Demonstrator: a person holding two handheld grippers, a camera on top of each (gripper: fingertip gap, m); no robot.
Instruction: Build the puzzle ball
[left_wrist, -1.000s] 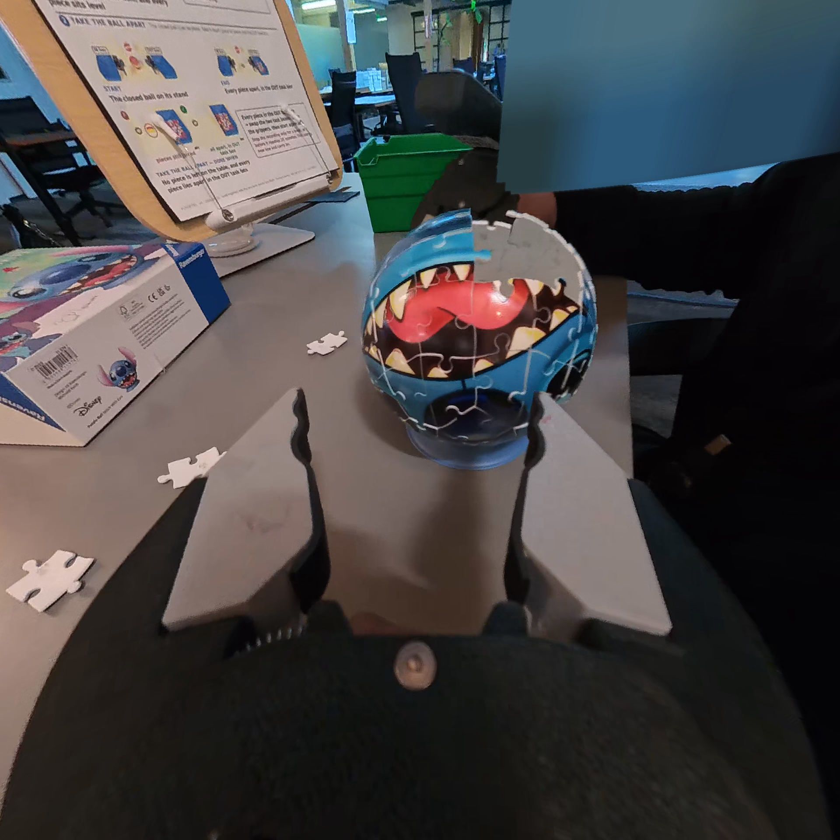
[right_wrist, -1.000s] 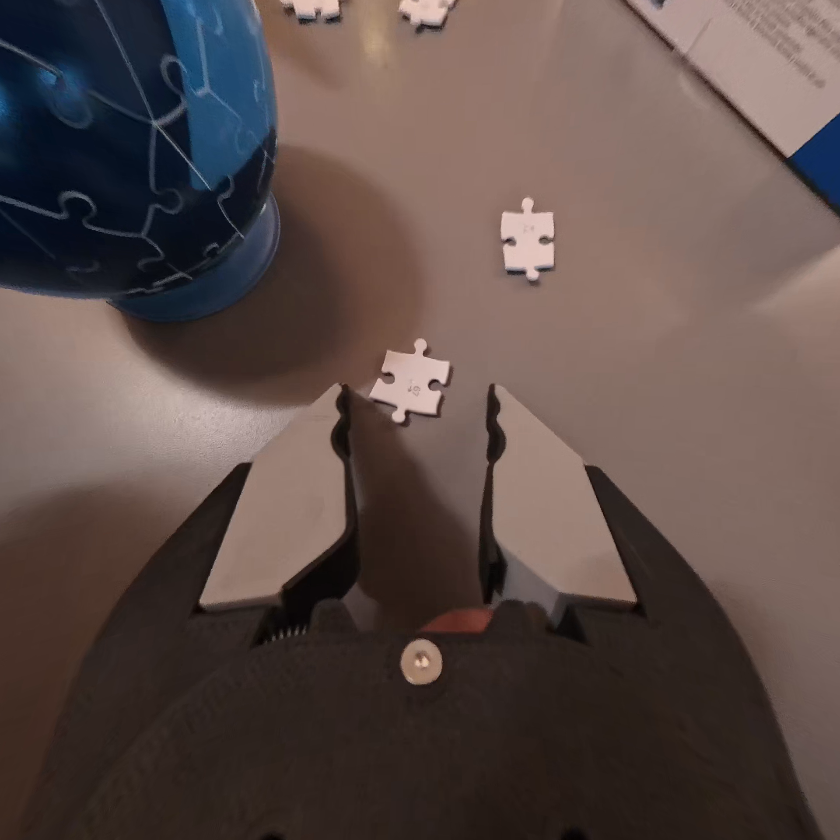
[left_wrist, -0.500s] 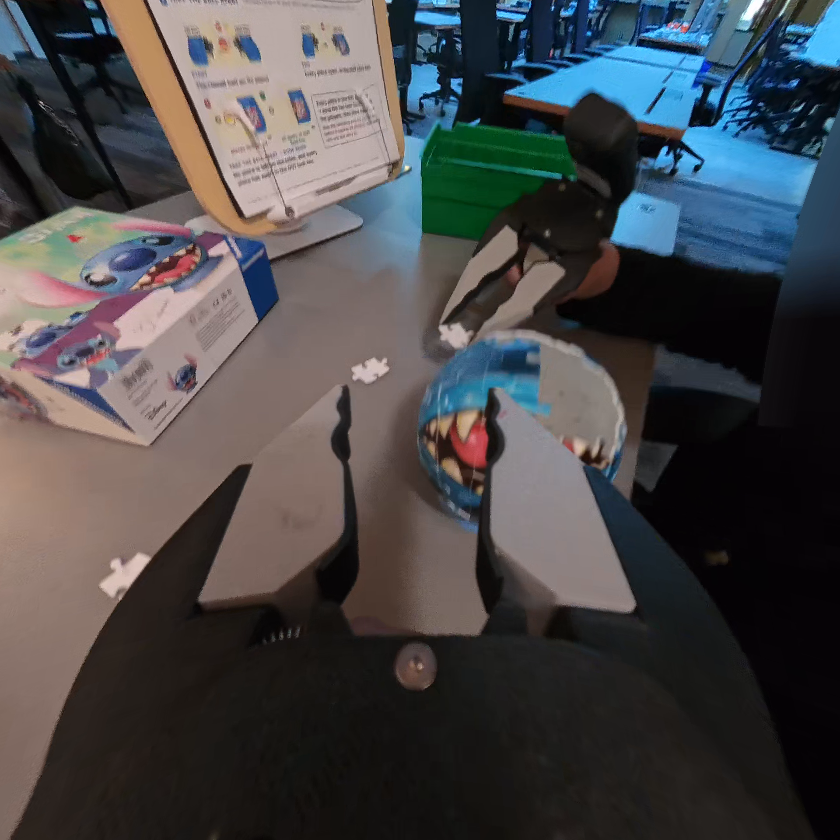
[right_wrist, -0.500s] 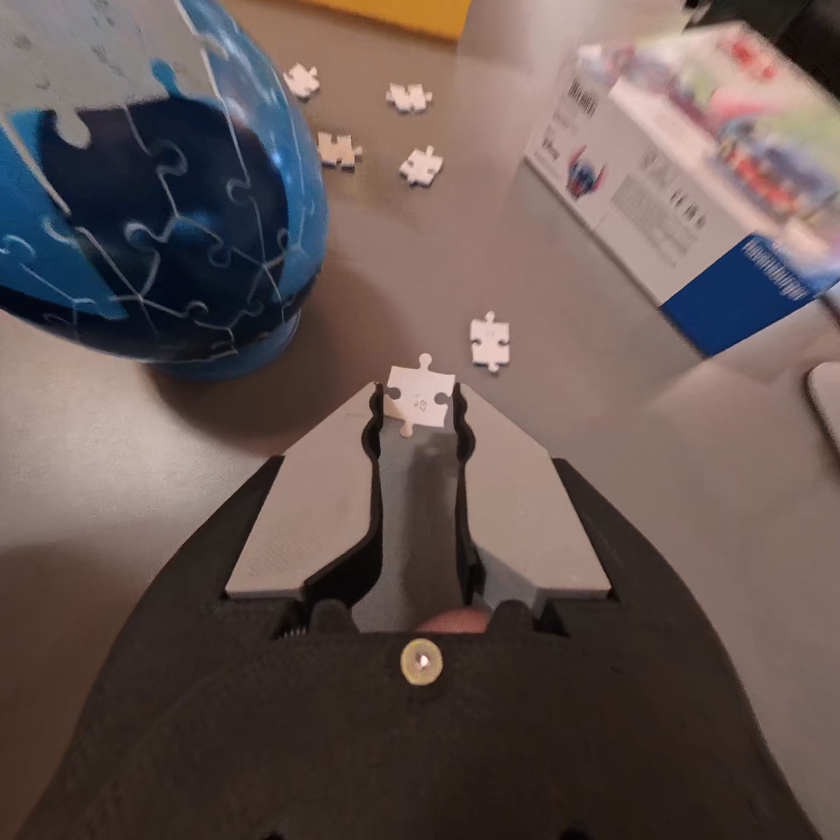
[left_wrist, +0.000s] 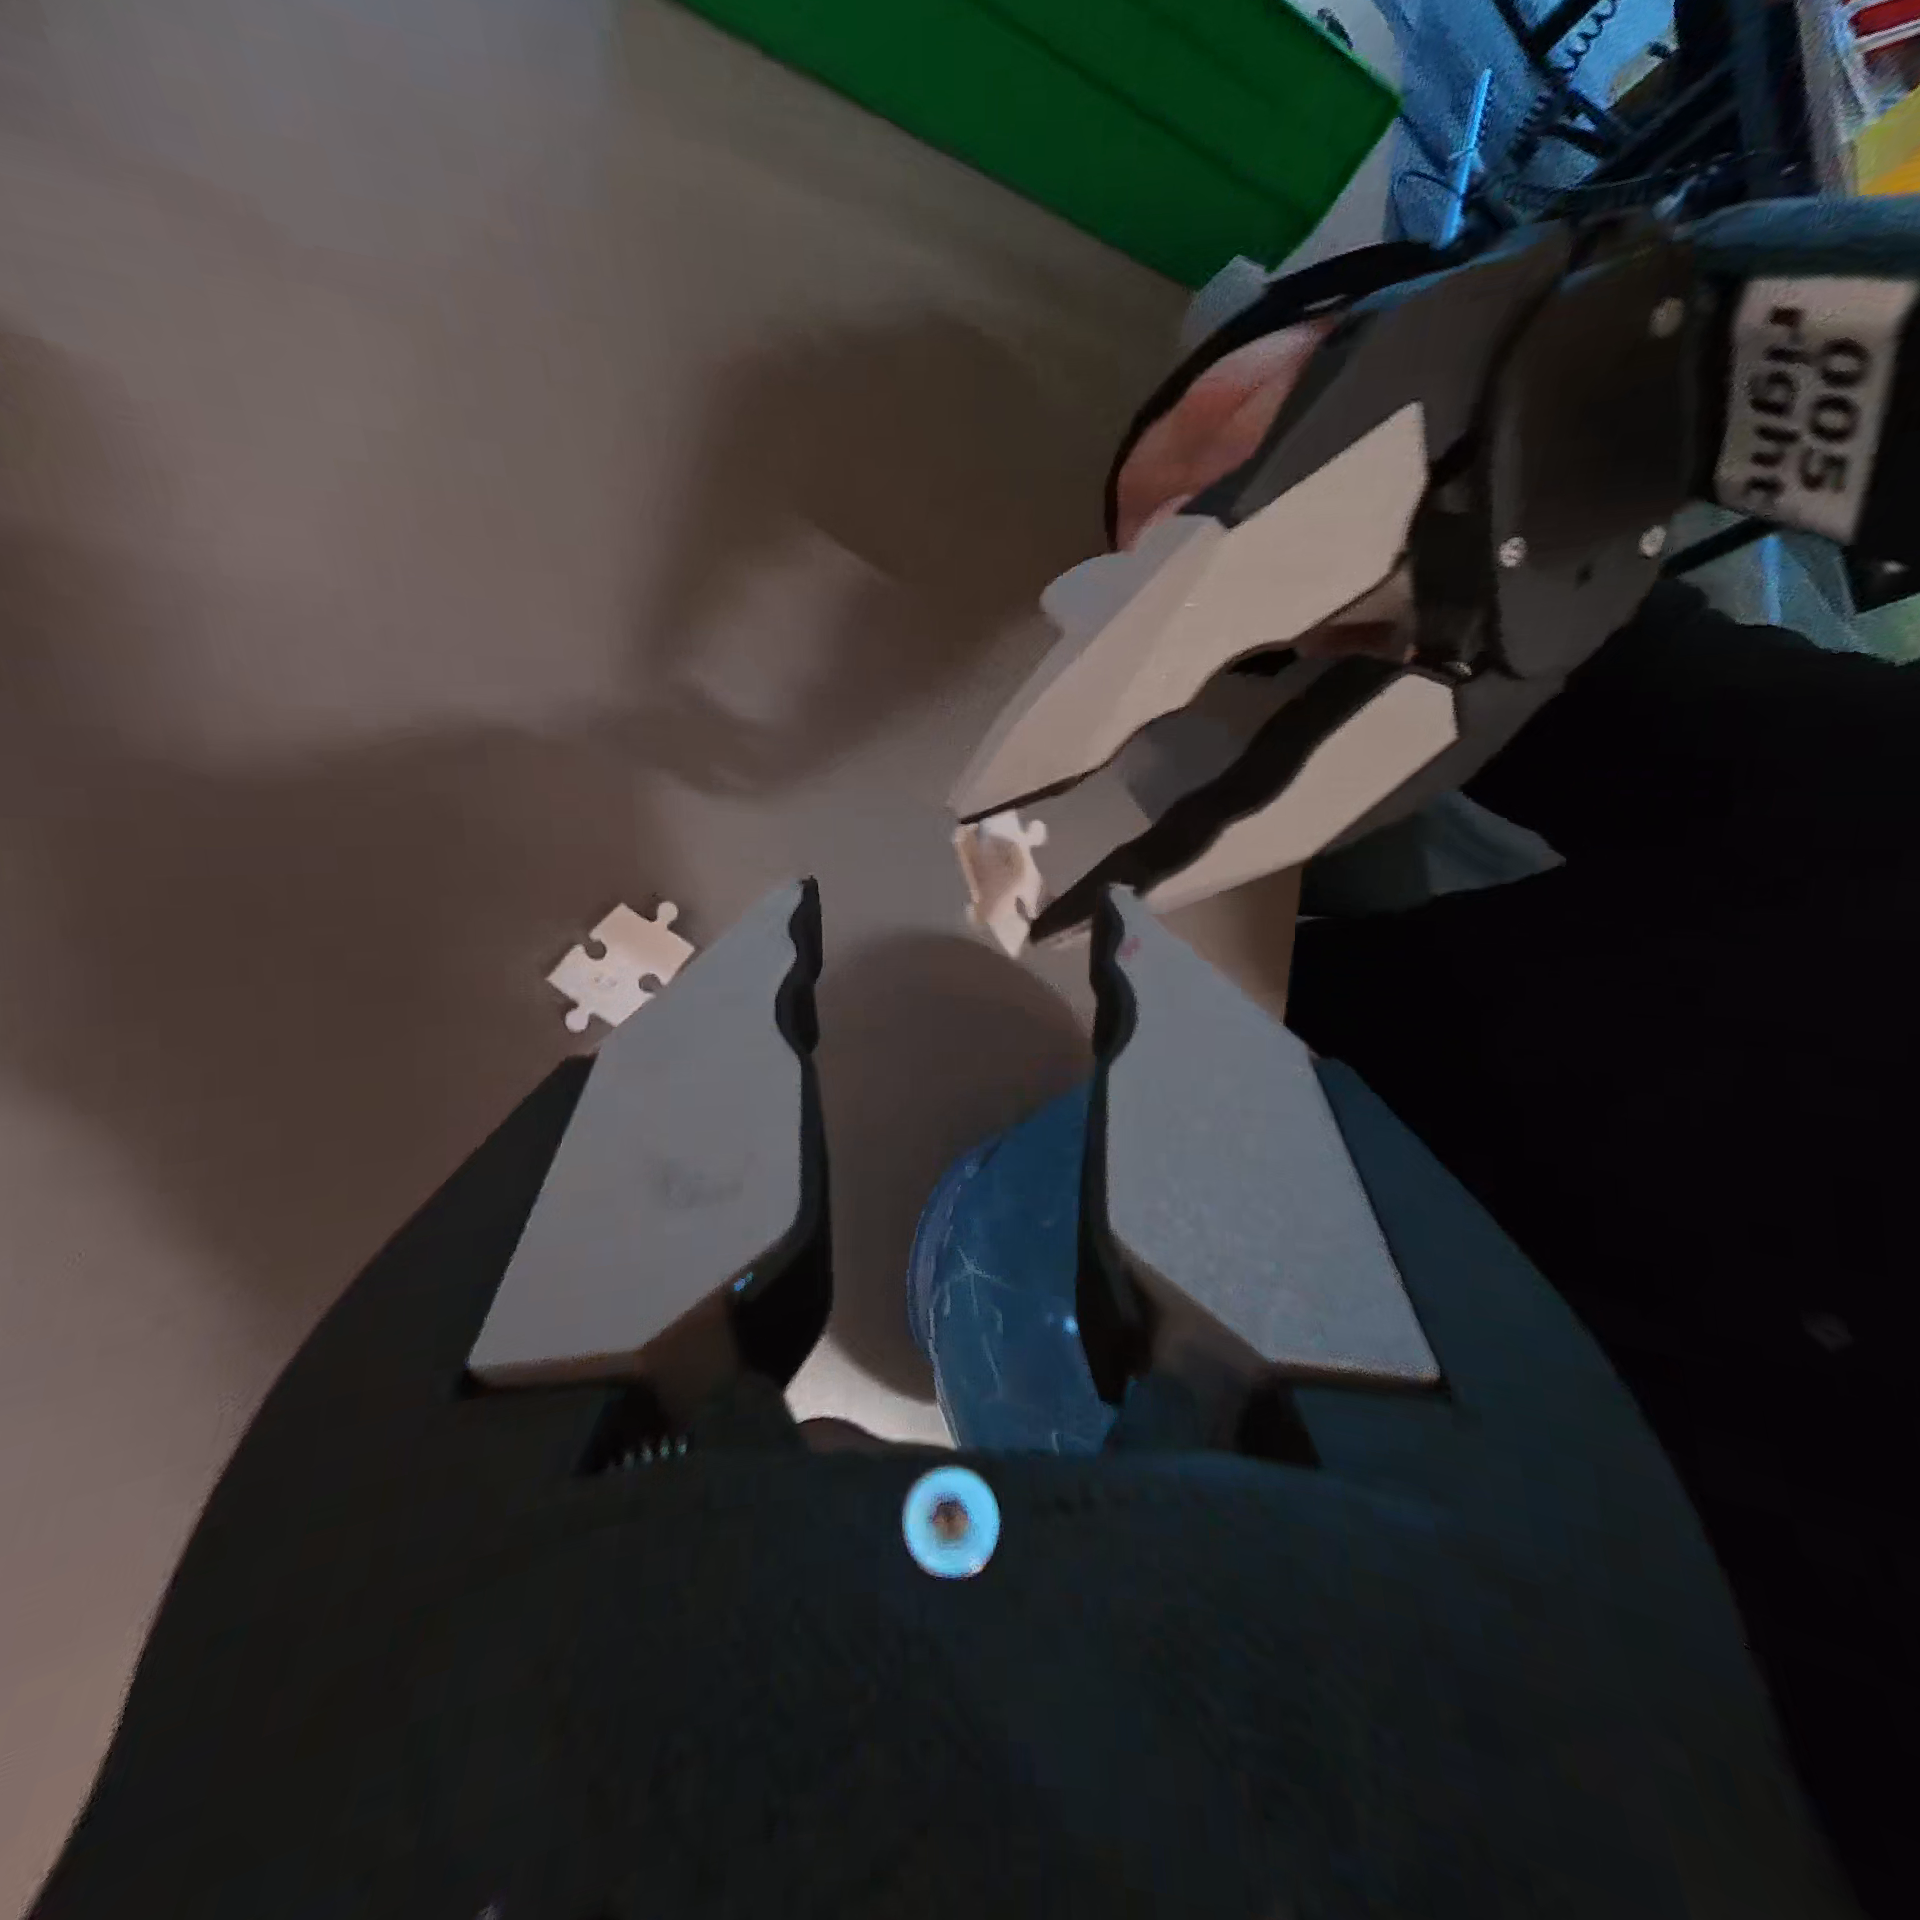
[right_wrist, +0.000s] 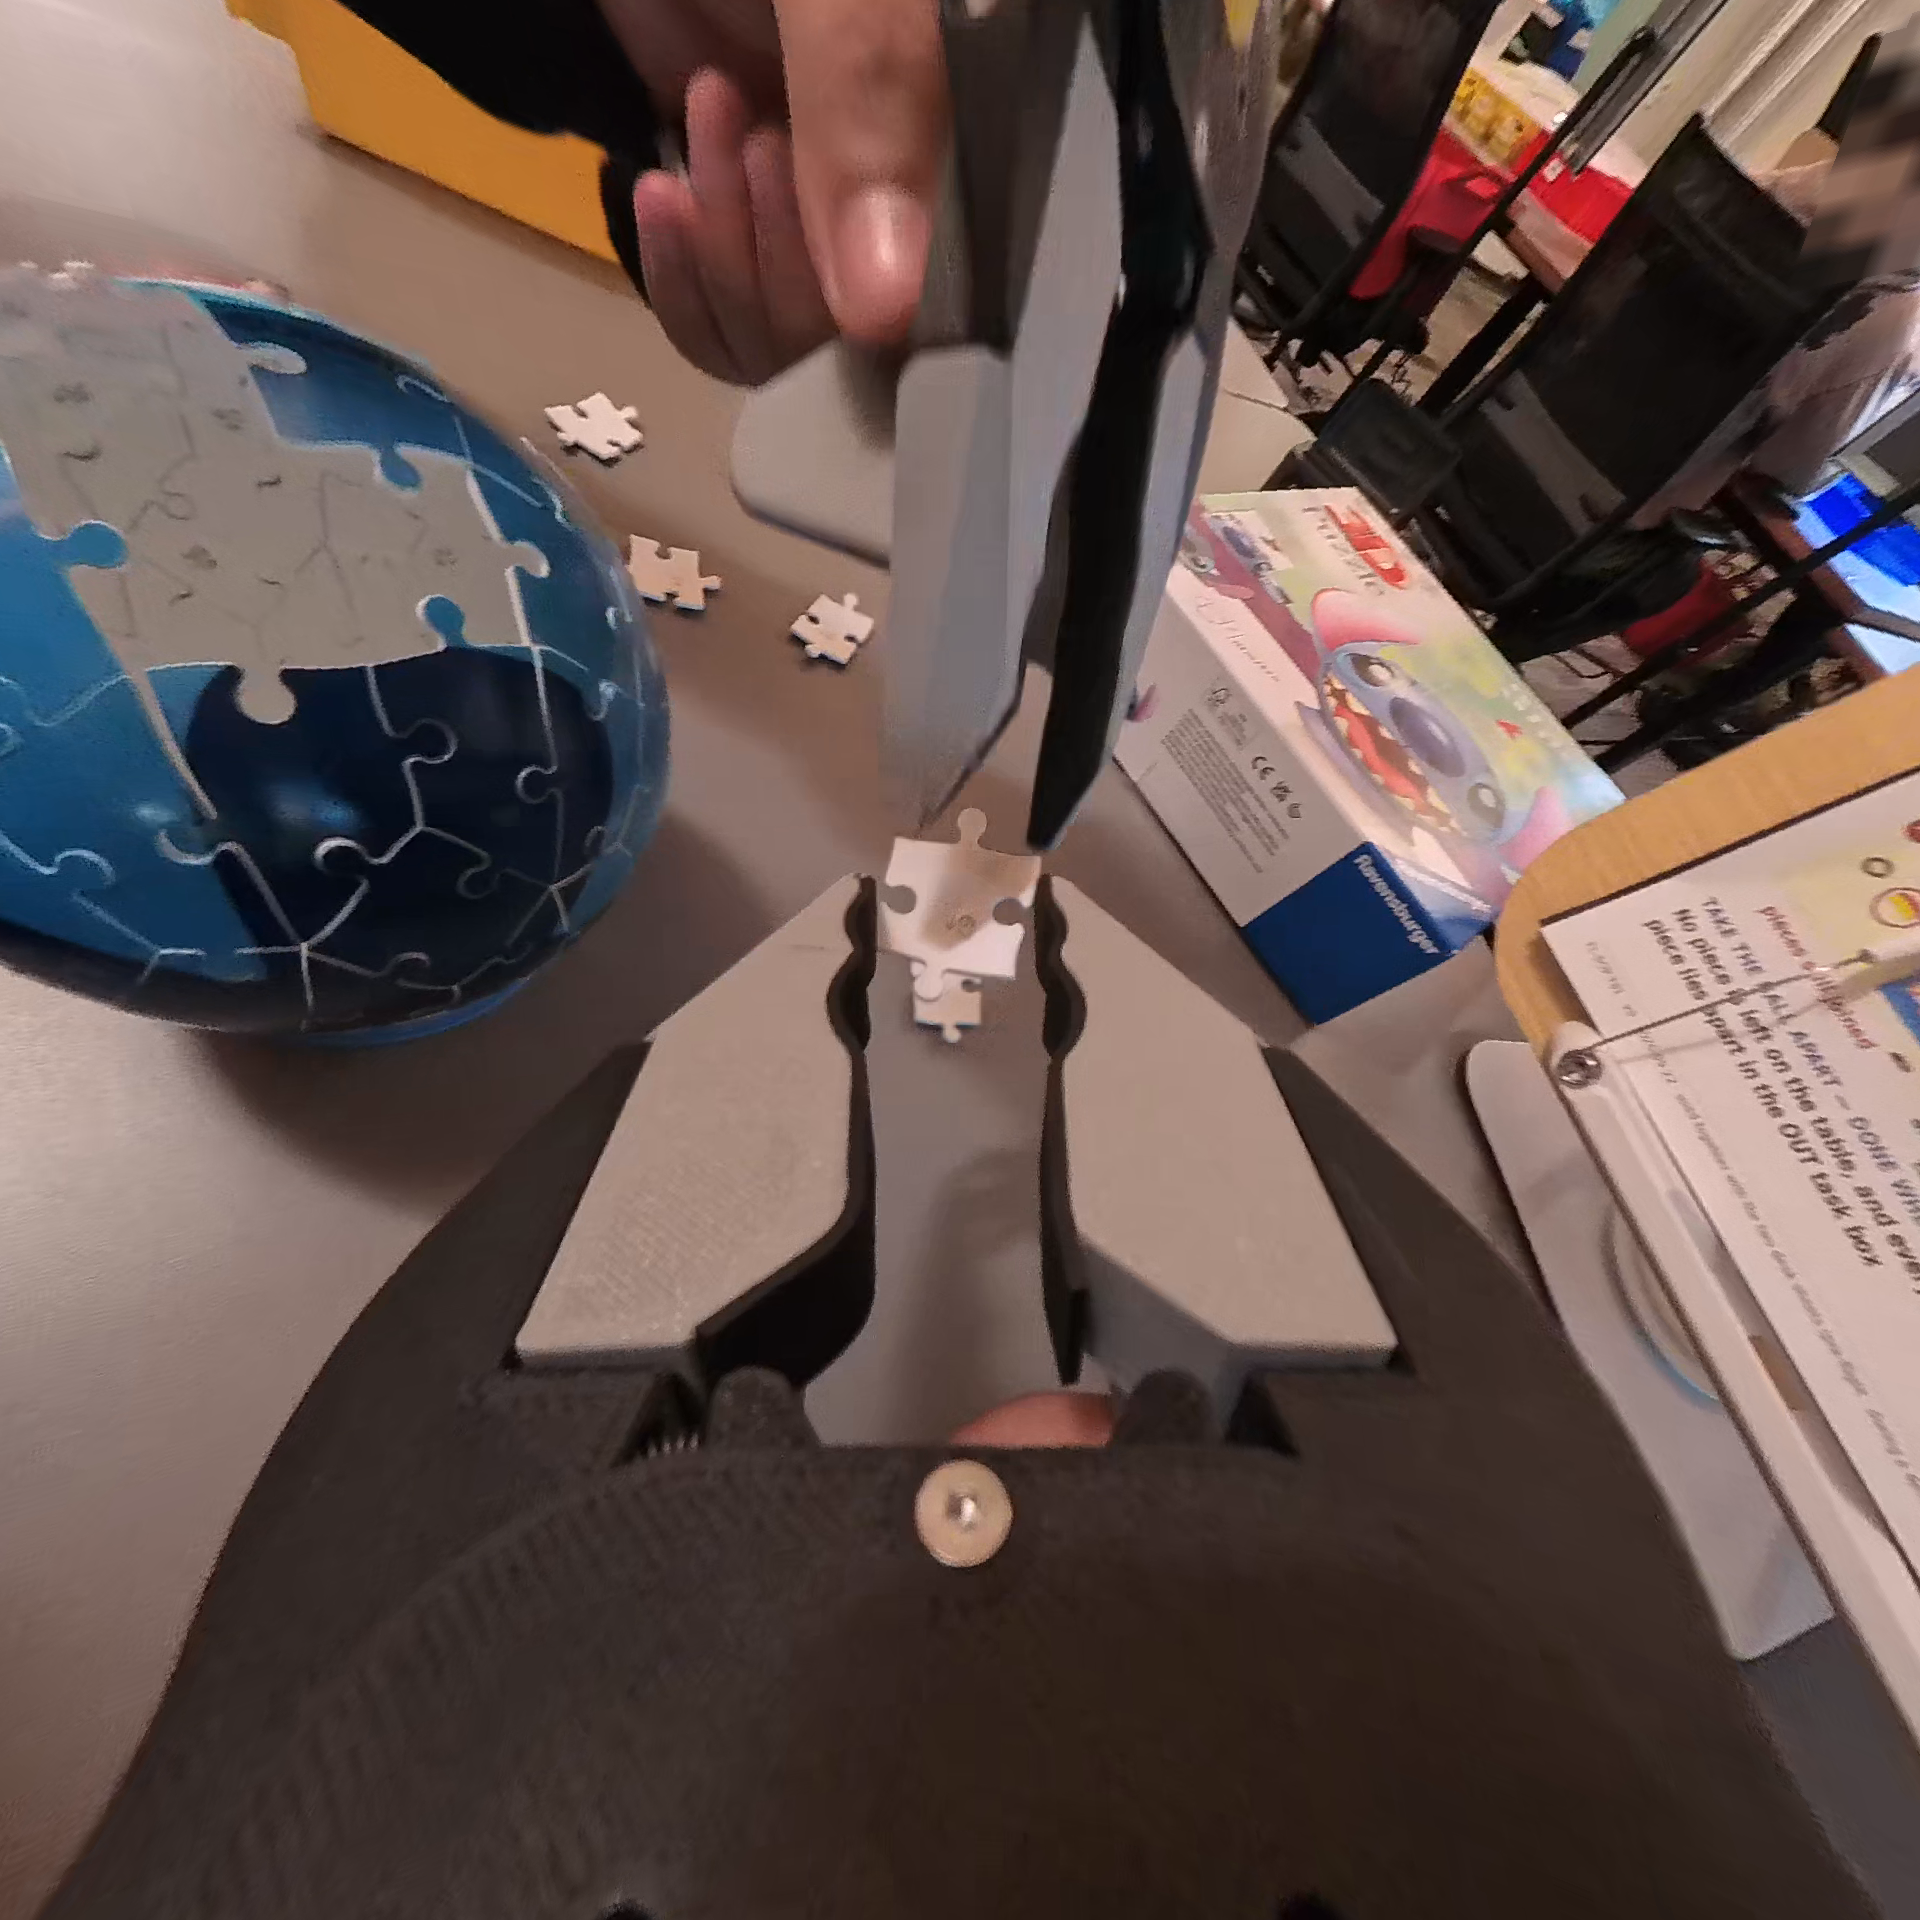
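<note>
Holding one loose piece up off the grey counter (right_wrist: 260, 1195), with the puzzle ball as the reference for every place below. Puzzle ball (right_wrist: 312, 727): sits on its blue stand on the counter, shell mostly closed, one gap open near the top, grey backs of inner pieces showing through it. Puzzle box (right_wrist: 1382, 727): on the counter well apart from the ball, on the side away from the gap. Instruction board (right_wrist: 1714, 987) past the box, farther from the ball. Green bin (left_wrist: 1039, 104) at the counter edge, well away from the ball.

Right hand-held gripper (right_wrist: 956, 914): narrowed onto the white puzzle piece (right_wrist: 961, 914), gripping it by its two side edges, just beside the ball and raised above the counter. Left hand-held gripper (left_wrist: 951, 920): jaws part open, empty; its tips hang over the top edge of the held piece, not yet closed on it. In its own view the ball (left_wrist: 997, 1288) shows between its fingers, near the base.

Spare pieces: one (right_wrist: 948, 1003) on the counter directly under the held piece; three more (right_wrist: 665, 571) lie beyond the ball.

Step in hand, as judged: piece picked, being handed over or re-gripped between the two tools. Next move calls for turning the piece printed side out, matching its tabs to the gap, and pressing lightly so the neighbouring pieces stay seated.
</note>
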